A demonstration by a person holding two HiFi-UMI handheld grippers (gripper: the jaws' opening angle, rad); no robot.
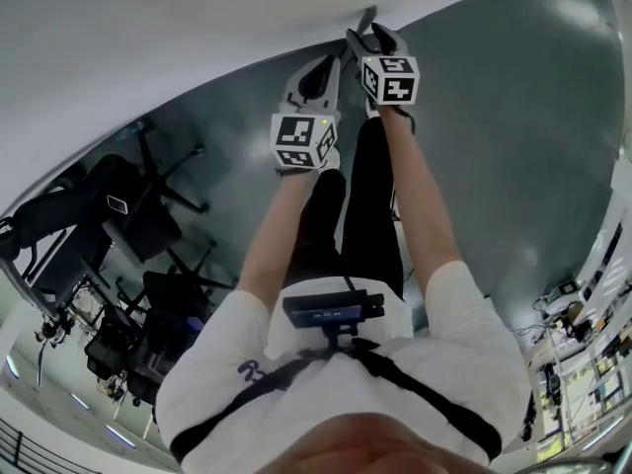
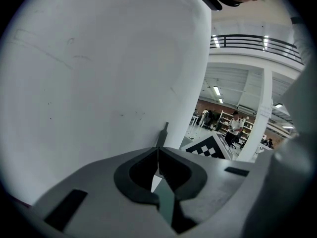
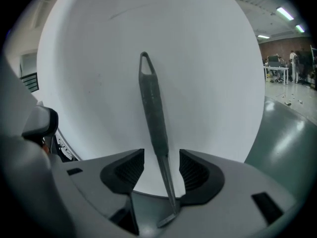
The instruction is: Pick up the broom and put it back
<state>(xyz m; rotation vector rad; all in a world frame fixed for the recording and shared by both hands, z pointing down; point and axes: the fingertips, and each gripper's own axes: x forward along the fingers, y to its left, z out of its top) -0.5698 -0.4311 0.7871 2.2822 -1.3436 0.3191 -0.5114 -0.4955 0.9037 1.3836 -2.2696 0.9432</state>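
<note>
The broom's slim grey handle leans upright against a white wall; its looped top end is visible. My right gripper is open around the handle's lower stretch, and its ribbed pads stand clear on both sides. In the head view the right gripper reaches to the wall's foot, where a short piece of the broom shows. My left gripper hangs just left of it, empty. In the left gripper view its jaws meet in a thin line, with the broom a dark sliver beyond.
The white wall fills the far side; dark green floor lies below. Black office chairs stand at the left and cluttered benches at the right. A person stands far off in the hall.
</note>
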